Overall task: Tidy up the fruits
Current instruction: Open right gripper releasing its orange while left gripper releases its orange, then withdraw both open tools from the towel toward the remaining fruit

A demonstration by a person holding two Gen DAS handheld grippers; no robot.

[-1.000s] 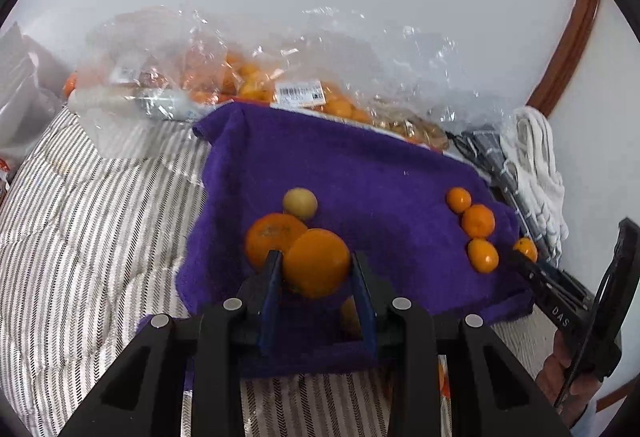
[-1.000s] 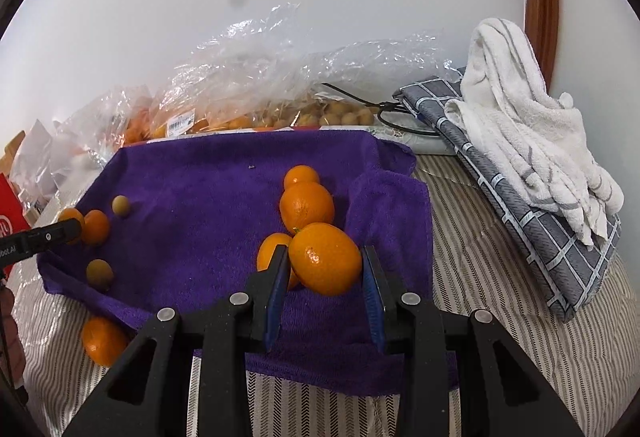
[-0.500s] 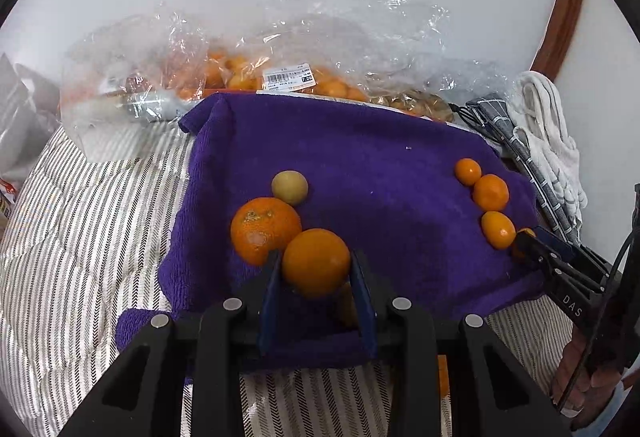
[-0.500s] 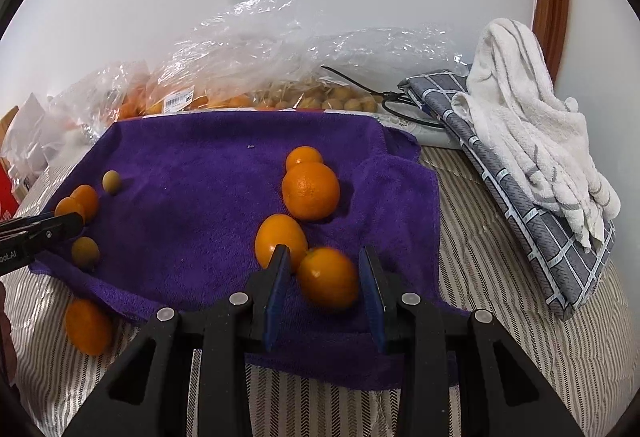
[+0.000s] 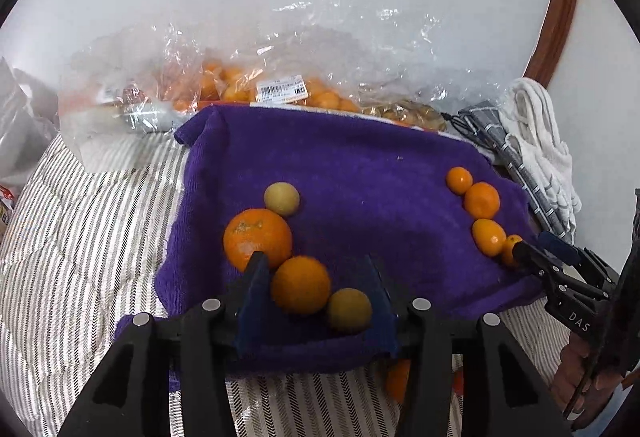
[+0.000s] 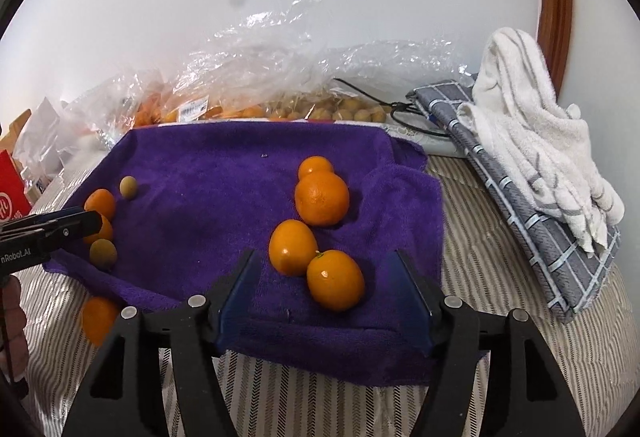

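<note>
Both claws stand spread wide over the near edge of the purple towel (image 6: pixel 224 193), gripping nothing. In the right wrist view, the right claw (image 6: pixel 326 285) frames an oval orange (image 6: pixel 335 279) lying free on the towel at lower center, its long axis running from upper left to lower right, stem end toward the upper left. It touches a second oval orange (image 6: pixel 292 246) just up and left, whose long axis is nearer upright. Above them sit a big round orange (image 6: pixel 321 198) and a small one (image 6: pixel 316 167) touching it behind. In the left wrist view, the left claw (image 5: pixel 314 289) brackets a round orange (image 5: pixel 301 284) close to its left finger and a dull yellow-green fruit (image 5: pixel 349 310) touching it at lower right; both rest on the towel. A larger orange (image 5: pixel 257 239) sits at upper left of these, with another yellow-green fruit (image 5: pixel 281 198) above it. Bags of fruit (image 5: pixel 280 93) lie along the towel's far edge, on the striped bed cover (image 5: pixel 80 237).
</note>
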